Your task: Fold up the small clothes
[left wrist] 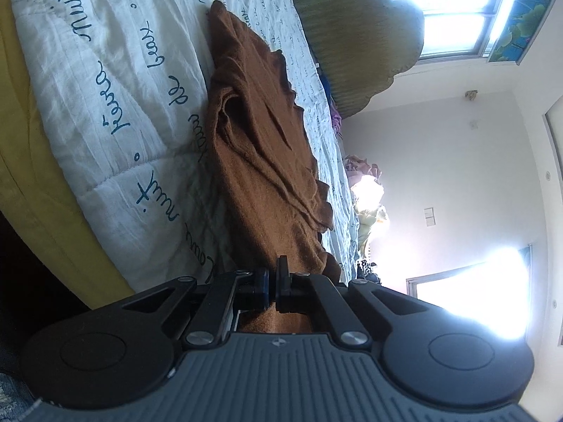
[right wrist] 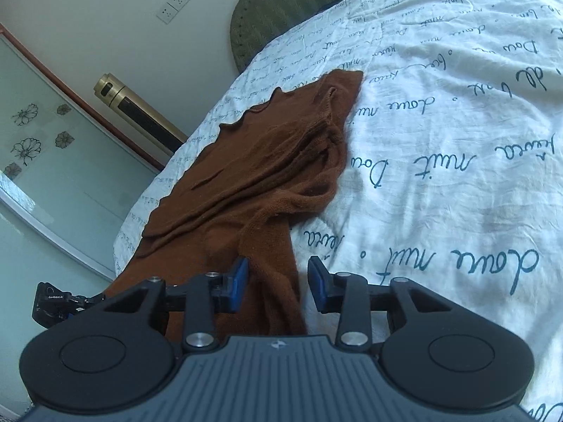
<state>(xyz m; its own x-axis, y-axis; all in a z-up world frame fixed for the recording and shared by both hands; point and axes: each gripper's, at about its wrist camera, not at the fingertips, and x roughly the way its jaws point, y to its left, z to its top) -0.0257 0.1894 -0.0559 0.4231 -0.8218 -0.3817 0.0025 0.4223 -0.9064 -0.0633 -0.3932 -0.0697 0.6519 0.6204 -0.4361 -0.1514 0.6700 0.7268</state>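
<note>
Left wrist view shows my left gripper [left wrist: 272, 286] with its jaws drawn together on the near edge of the brown sweater [left wrist: 260, 147]; the knit runs straight into the gap between the blue pads, so I read that as a pinch on the cloth. The sweater lies stretched along the white quilt [left wrist: 116, 81] with the blue handwriting print, rumpled in long ridges, one part lying doubled over the body.

From the right wrist view, my right gripper [right wrist: 278, 281] stands partly open, a narrow strip of the sweater passing between the pads. The left pad looks to be touching the knit, while the right pad is apart from it with bare quilt showing in the gap, so I would not call this a grip yet. Beyond the sweater's far end sits a green cushion [right wrist: 281, 3]; to the sweater's left, off the bed, the other gripper's tip shows low down.

My judgement: the fold has barely started. The sweater is bunched, not squared. One near corner is secured, the second is about to be taken. Left to do: finish the right-hand pinch, lift and spread the cloth, then fold it over.
</note>
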